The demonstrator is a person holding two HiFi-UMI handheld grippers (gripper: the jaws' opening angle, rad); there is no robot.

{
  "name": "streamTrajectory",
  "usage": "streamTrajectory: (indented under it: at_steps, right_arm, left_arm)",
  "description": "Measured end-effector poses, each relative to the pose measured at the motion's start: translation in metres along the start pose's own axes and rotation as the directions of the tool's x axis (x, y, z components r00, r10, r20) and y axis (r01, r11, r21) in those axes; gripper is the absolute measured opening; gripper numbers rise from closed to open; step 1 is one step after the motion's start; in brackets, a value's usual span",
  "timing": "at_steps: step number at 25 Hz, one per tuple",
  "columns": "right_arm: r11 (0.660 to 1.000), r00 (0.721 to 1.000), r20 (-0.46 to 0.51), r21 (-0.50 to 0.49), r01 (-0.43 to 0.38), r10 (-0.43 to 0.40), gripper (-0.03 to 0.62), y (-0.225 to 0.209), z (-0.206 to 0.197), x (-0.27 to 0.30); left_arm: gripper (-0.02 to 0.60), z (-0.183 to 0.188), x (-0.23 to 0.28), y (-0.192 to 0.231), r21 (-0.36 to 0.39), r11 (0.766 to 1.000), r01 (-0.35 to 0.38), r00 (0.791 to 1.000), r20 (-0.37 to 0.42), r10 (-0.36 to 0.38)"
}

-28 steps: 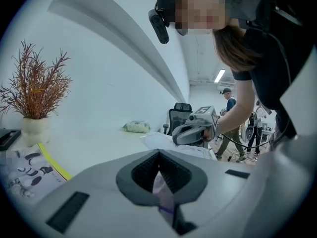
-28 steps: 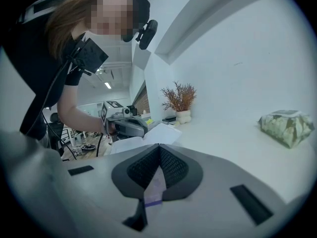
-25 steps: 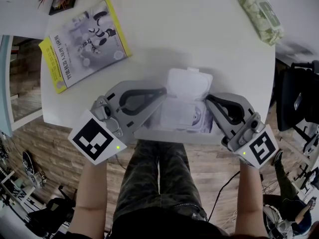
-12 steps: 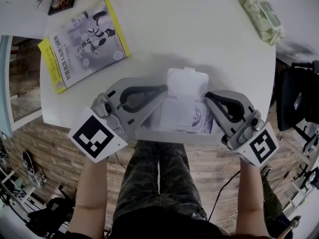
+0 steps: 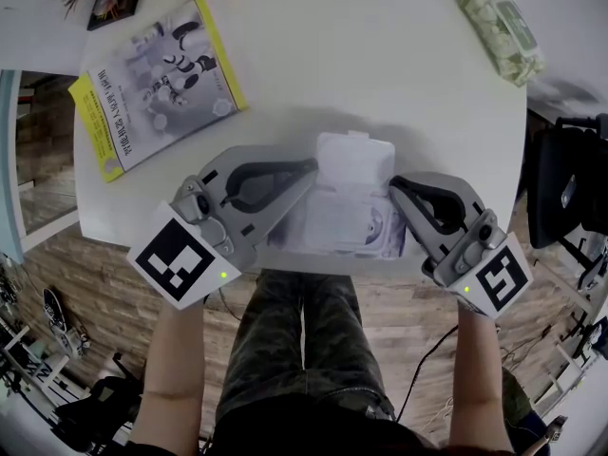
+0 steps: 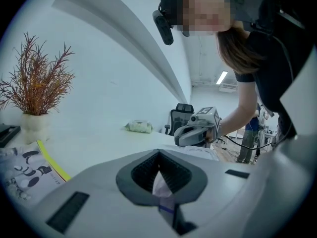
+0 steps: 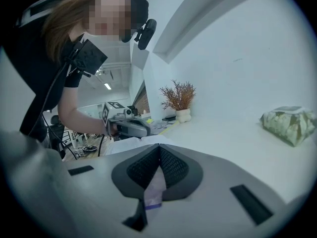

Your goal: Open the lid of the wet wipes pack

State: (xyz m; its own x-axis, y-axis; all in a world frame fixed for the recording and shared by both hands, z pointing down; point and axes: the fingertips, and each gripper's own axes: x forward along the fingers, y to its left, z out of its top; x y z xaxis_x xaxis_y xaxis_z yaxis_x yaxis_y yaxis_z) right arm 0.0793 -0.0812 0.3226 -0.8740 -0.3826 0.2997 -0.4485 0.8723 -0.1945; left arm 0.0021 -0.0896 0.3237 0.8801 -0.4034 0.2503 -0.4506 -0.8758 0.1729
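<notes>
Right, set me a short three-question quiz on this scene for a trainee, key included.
1. True or false: the lid of the middle pack stands open.
2. The left gripper and the right gripper are each shut on: A) the lid, B) an end of the middle pack, C) nothing.
3. Fill in: in the head view, the green pack lies at the far ___ side of the table.

Key: 1 true; 2 B; 3 right.
</notes>
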Motion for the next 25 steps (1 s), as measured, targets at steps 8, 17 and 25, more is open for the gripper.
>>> streamTrajectory:
  at_steps: [8, 17, 25]
  right_arm:
    - [1.000, 1.000, -0.005, 0.008, 0.000, 0.000, 0.020, -0.003, -0.001, 0.002]
    - [1.000, 1.000, -0.008, 0.005, 0.000, 0.000, 0.020, -0.009, 0.001, 0.006]
    - [1.000, 1.000, 0.001, 0.014, -0.007, 0.007, 0.020, -0.011, 0.001, 0.007]
  left_arm:
    - [0.012, -0.002, 0.002, 0.003, -0.018, 1.000, -0.012, 1.000, 0.002, 0.012]
    - [0.012, -0.003, 0.004, 0.008, -0.015, 1.000, -0.019, 1.000, -0.009, 0.018]
    - [0.012, -0.005, 0.006, 0.012, -0.031, 0.999, -0.032, 0.999, -0.012, 0.031]
